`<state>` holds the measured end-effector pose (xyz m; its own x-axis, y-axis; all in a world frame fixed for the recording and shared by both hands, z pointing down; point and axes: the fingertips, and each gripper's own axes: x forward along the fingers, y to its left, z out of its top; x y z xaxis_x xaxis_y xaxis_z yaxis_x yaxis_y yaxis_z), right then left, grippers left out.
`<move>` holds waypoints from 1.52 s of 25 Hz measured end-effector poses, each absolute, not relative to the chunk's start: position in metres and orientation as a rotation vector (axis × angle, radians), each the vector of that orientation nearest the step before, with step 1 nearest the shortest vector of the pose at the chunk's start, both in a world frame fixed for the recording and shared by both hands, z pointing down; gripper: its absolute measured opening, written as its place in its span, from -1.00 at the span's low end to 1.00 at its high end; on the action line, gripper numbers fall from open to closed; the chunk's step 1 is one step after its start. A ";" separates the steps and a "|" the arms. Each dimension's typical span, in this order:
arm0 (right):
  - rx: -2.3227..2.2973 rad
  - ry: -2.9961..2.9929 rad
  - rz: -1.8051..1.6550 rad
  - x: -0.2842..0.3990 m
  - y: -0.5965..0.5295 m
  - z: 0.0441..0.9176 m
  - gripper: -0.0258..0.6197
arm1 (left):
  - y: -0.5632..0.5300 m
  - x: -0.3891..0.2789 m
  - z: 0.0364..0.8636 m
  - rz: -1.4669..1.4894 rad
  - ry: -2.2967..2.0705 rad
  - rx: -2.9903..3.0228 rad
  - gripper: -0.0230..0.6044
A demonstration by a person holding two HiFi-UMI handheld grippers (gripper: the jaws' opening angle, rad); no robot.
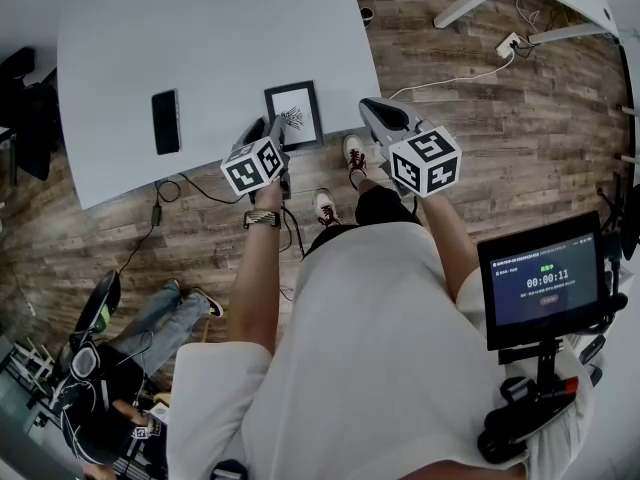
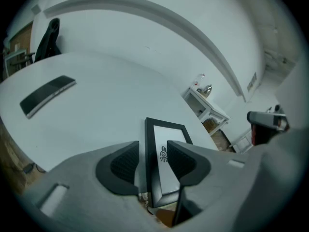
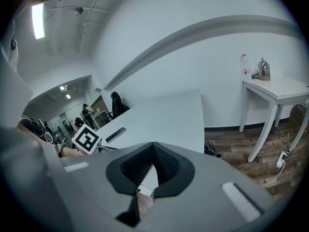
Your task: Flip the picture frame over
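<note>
At the far left of the white bench (image 1: 200, 38) we see a dark phone (image 1: 166, 121) lying flat, well apart from everything else. To its right, near the bench's front edge and close to its right corner, the picture frame (image 1: 294, 114) lies flat with its drawing side up, a black border round a pale sheet. Our left gripper (image 1: 276, 130) reaches down to the frame's front left part. In the left gripper view its fingers (image 2: 123, 164) stand wide, with the frame's left border running through the space between them. There is a clear gap between the left pad and that border. The right pad sits over the pale sheet, and we cannot tell whether it touches. Nothing is clamped. Further right, our right gripper (image 1: 372, 110) hangs just past the bench's right edge, above the wooden floor (image 1: 500, 118) and apart from the frame. In the right gripper view its fingers (image 3: 140, 166) meet tip to tip, with nothing between them. At the far right a small screen (image 1: 548, 280) sits on a stand beside us.
</note>
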<state>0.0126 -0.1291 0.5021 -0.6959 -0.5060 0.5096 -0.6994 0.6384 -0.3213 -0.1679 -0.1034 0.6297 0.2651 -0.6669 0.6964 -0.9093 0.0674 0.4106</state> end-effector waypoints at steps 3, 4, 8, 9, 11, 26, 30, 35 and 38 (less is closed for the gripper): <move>0.959 -2.491 0.691 0.012 -0.133 0.499 -0.92 | -0.110 -0.169 0.618 0.450 -1.508 1.751 -0.36; 0.962 -2.494 0.685 0.012 -0.135 0.498 -0.92 | -0.113 -0.170 0.613 0.477 -1.516 1.780 -0.36; 0.976 -2.511 0.668 0.010 -0.145 0.490 -0.92 | -0.126 -0.173 0.592 0.571 -1.538 1.888 -0.41; 0.981 -2.516 0.660 0.011 -0.148 0.487 -0.92 | -0.129 -0.173 0.586 0.581 -1.547 1.910 -0.50; 0.993 -2.525 0.630 0.012 -0.155 0.480 -0.92 | -0.135 -0.173 0.572 0.585 -1.566 1.952 -0.67; 1.019 -2.746 0.386 -0.015 -0.152 0.346 -0.92 | -0.130 -0.170 0.403 0.503 -1.734 2.309 -0.91; 0.992 -2.790 0.310 -0.025 -0.160 0.318 -0.92 | -0.138 -0.172 0.362 0.456 -1.797 2.381 -0.91; 0.961 -2.846 0.212 -0.032 -0.165 0.279 -0.92 | -0.144 -0.170 0.315 0.438 -1.848 2.487 -0.91; 0.963 -2.890 0.164 -0.036 -0.164 0.252 -0.92 | -0.140 -0.172 0.287 0.418 -1.880 2.515 -0.91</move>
